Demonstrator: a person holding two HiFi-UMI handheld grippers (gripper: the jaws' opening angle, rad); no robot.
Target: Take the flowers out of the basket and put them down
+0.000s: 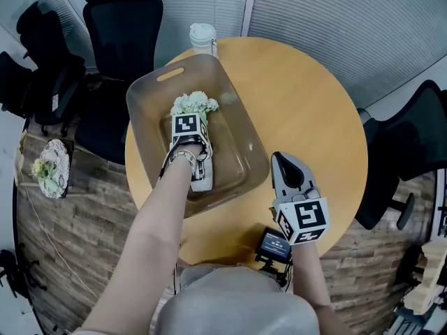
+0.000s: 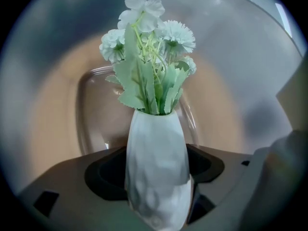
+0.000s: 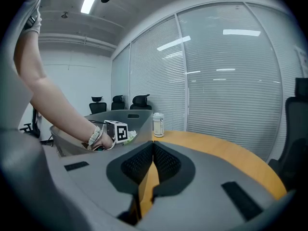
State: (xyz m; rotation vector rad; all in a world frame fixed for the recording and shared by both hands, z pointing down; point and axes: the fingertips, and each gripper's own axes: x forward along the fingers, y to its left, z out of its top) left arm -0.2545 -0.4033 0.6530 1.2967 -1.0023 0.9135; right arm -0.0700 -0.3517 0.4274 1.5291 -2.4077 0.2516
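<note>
on the round wooden surface [image 1: 307, 103] a translucent grey basket [image 1: 234, 145] with a slot handle in its far rim sits toward the left. inside it lie the flowers [image 1: 194, 104], pale white and green blooms with their stems in a white vase [image 2: 158, 172], the blooms toward the basket's far end. the left claw [image 1: 190, 128] reaches steeply down into the basket right at the bunch, marker cube up, the person's left hand [image 1: 183, 162] behind it. its jaws stand wide apart with the vase's faceted body between them, a dark pad showing on each side; the pads do not visibly press on it. the flowers are not yet out of the basket.

the right claw [image 1: 283, 165] hangs over the near right part of the surface, outside the basket and close to its near right corner. its jaws are closed together with nothing between them, only wood showing through the slit below the tips. a clear bottle [image 1: 202, 37] with a white cap stands at the far edge of the surface, just behind the basket. a small black device [image 1: 276, 244] sits at the near edge. black office chairs [image 1: 122, 19] stand beyond the surface at left, and pale blinds [image 1: 335, 19] cover the glass wall behind.
</note>
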